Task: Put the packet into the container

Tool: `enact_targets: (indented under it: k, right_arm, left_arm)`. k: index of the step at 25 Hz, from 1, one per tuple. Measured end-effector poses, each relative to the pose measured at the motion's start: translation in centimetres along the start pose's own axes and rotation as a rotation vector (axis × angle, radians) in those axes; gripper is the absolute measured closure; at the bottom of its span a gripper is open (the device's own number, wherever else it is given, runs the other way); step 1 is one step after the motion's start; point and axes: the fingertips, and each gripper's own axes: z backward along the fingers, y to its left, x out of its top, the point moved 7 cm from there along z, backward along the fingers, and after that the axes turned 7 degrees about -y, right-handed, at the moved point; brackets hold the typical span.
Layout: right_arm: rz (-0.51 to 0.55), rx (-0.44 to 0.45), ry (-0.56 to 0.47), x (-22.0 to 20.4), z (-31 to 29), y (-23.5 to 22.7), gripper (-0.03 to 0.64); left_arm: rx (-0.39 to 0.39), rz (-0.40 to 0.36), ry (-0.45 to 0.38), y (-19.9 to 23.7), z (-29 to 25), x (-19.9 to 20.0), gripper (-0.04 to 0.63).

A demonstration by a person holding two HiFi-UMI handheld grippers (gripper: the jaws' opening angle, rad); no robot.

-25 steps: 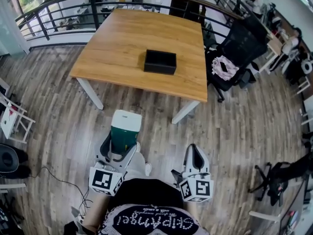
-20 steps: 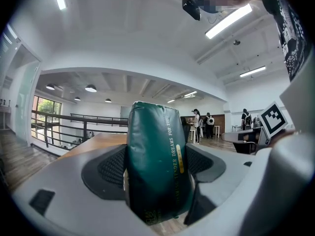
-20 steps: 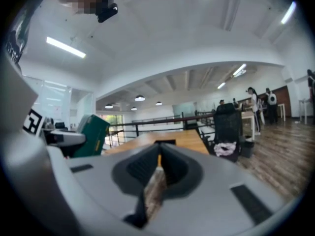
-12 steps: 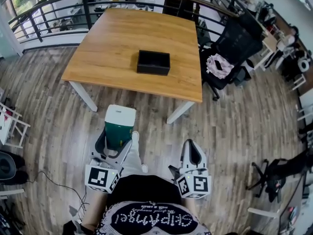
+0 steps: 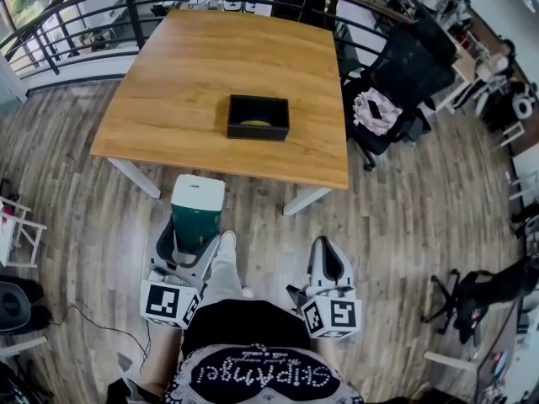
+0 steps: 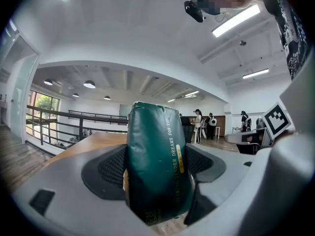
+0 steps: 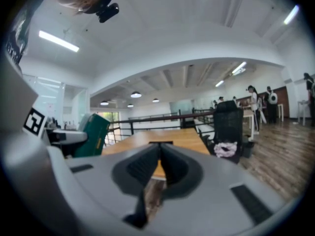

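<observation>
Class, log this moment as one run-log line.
left gripper: shut on green packet | right gripper: shut, empty | black container: on wooden table | packet not yet in container

White lettering down the green packet point(image 6: 157, 163) reads "TENDER DREAMS FOR YOU"; upside-down script on the person's shirt point(image 5: 261, 383) is unclear.

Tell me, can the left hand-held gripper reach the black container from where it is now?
Probably not yet. The left hand-held gripper, shut on the packet, hangs over the floor short of the table, and the container sits mid-table. Nothing blocks the way.
</observation>
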Motion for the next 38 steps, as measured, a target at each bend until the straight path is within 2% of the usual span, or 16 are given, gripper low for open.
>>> enact_targets:
  k: [8,18,27,38]
  right_arm:
    - [0.009,-0.024,0.017,1.4,-8.3,0.1,0.578]
    - [0.005,-0.022,0.013,1.5,-17.5,1.9,0.578]
    - [0.002,-0.033,0.03,1.1,-20.9,2.8,0.578]
    - [0.011,-0.029,0.042,1.1,-21.8,2.9,0.578]
  left_arm:
    - [-0.054,0.001,0.007,4.4,-7.8,0.9,0.216]
    - [-0.08,-0.006,0.007,10.4,-14.7,1.4,0.216]
    - [-0.086,-0.002,0.013,13.5,-17.2,1.2,0.216]
    - [-0.072,0.014,0.02,14.1,-17.3,0.8,0.216]
